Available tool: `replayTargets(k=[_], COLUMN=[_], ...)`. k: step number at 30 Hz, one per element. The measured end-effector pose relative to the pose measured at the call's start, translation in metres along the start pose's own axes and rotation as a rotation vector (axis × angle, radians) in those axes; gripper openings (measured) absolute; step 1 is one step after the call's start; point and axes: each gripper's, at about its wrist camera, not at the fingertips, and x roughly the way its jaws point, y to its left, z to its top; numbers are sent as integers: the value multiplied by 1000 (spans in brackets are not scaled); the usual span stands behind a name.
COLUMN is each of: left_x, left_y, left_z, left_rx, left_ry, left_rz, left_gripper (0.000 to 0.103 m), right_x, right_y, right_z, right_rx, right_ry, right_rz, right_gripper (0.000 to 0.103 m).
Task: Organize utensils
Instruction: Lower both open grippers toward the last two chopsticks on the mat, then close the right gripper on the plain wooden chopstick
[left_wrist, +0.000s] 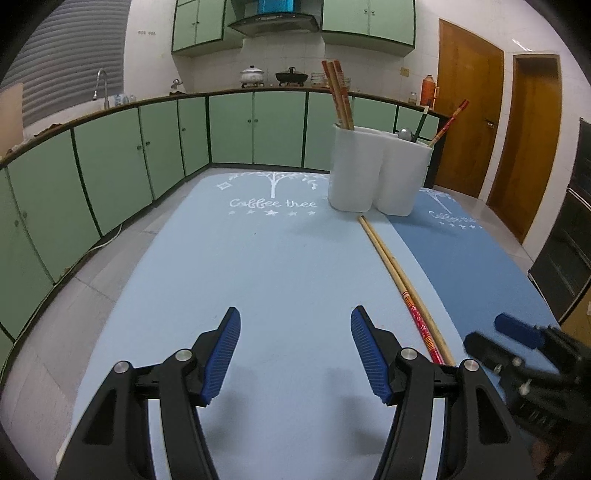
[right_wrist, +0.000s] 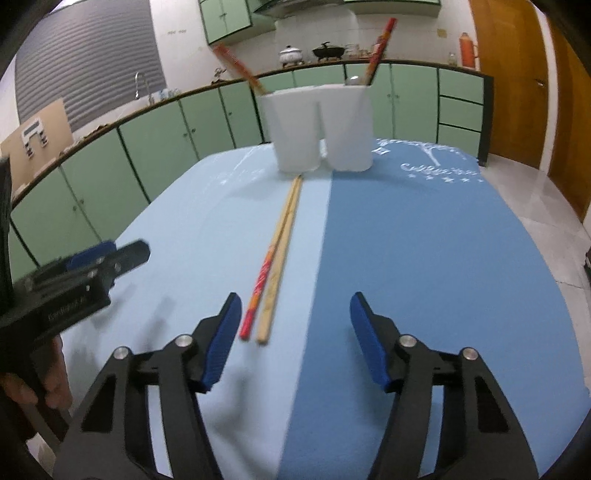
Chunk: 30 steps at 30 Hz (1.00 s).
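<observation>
Left gripper: fingers spread wide, nothing between them, over the light-blue mat. Right gripper: fingers likewise spread, empty, straddling the seam with the darker mat. Two loose chopsticks, side by side, lying near the seam, far tips just beside the white two-compartment holder at the far edge; more chopsticks stand inside it.

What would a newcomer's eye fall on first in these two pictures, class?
Most striking is the pair of chopsticks, one plain wood and one with a red patterned end, lying side by side on the light blue mat near its seam with the darker mat. They point toward the white holder at the far end, which already has chopsticks standing in it. Both tools, left and right, are open and empty.
</observation>
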Motion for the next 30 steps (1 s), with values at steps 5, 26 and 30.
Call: replayTargets(k=[5,26,30], left_x=[-1,-6,-7], left_y=[5,7,4], left_z=[-1,-5,-6], left_rx=[-23,-49,-42], left_ry=[-4,-24,-24], left_rz=[-2,-17,-17], left_gripper=[61,61,61], right_x=[5,16,16], right_y=[6,19,15], right_z=[-6,-7,-7], right_rx=[-13,-79,-65], right_ry=[15,66,68], right_rz=[-25,-73,-58], right_gripper=[42,17,7])
